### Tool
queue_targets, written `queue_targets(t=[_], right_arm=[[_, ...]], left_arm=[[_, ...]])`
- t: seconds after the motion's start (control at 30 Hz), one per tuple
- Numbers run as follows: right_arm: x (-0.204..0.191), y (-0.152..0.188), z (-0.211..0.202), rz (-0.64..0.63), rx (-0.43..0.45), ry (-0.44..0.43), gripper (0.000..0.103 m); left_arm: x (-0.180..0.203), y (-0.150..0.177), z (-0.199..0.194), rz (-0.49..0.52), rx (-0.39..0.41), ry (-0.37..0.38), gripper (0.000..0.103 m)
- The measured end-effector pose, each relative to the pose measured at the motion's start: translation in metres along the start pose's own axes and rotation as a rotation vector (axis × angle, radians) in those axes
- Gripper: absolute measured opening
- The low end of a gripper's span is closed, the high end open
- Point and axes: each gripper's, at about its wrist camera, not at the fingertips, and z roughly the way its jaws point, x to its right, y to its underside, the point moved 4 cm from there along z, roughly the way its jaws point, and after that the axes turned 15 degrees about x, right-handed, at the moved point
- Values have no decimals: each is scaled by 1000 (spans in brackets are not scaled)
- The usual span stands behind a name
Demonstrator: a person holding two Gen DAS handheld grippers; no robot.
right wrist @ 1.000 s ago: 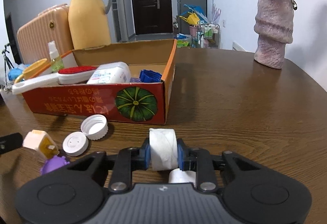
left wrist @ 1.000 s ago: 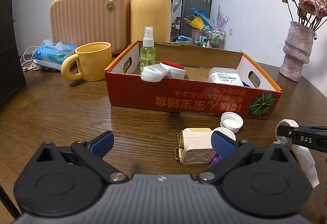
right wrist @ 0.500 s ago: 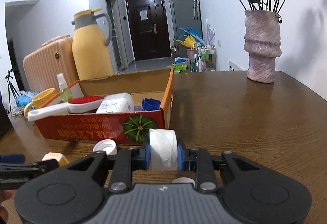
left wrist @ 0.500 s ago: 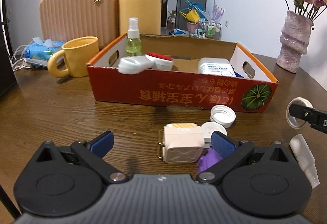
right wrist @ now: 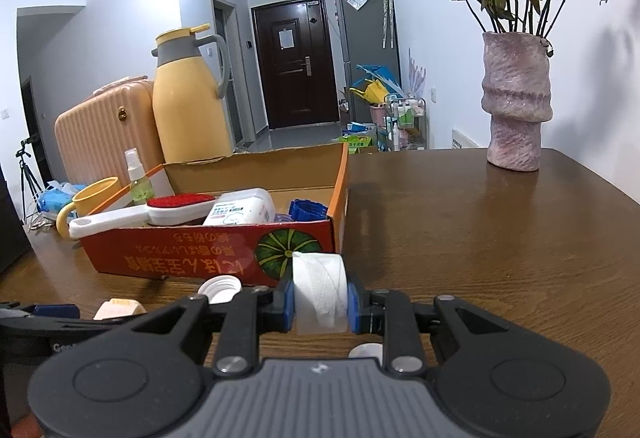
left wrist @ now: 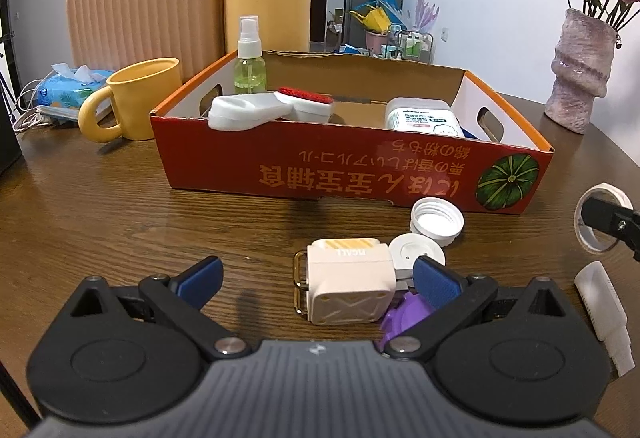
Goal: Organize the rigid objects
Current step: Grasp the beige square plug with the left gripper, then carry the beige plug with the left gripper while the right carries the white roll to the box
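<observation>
The right hand-held gripper (right wrist: 320, 304) clenches a white tape roll (right wrist: 319, 292) above the counter (right wrist: 480, 238), near the box (right wrist: 208, 258). The left hand-held gripper (left wrist: 318, 278) gapes wide around a cream case (left wrist: 348, 286).

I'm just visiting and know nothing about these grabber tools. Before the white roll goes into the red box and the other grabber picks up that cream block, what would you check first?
1. Right gripper shut firmly on the white tape roll: ok, both pads press its sides.
2. Roll lifted clear of the table: ok.
3. Free space in the red box: ok, bare floor shows between the brush and the wipes pack.
4. Left gripper open wide enough for the cream block: ok.
5. Block centred between the fingers: not ok, it sits close to the right-hand one.
6. Purple piece and white cap clear of the block: not ok, both crowd it.
</observation>
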Motion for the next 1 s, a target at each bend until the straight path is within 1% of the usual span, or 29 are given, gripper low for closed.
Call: queue_targets(t=[0.07,0.17,0.23,0.27,0.33,0.4,0.47,0.57,0.83,1.0], right_arm=[[-1,1,0,-4,-2,-1,24],[-2,2,1,-5,-5,3,24],[-2,3,1,-5,-7,5,24],[-2,3,1,-5,-7,6,24],[-2,4,1,-5,-9,7,24],[-2,4,1,-5,-10,8,24],[-2,6,2,-6,-13,10,24],[-2,7,2,-5,-16,12,24],[-1,8,2,-3,-10,20,24],[-2,7,-2,4,8,23,24]], left_arm=[[0,0,0,-2,1,5,102],[0,1,2,-2,-4,4,93],[-1,2,3,-6,-11,5,85],[-2,3,4,-13,-20,11,79],[-3,5,7,-22,-32,25,75],[-3,6,8,-30,-41,42,61],[-2,6,7,-32,-40,56,53],[1,6,5,-30,-33,84,52],[-1,5,4,-37,-30,94,52],[-1,0,-4,-33,4,105,52]])
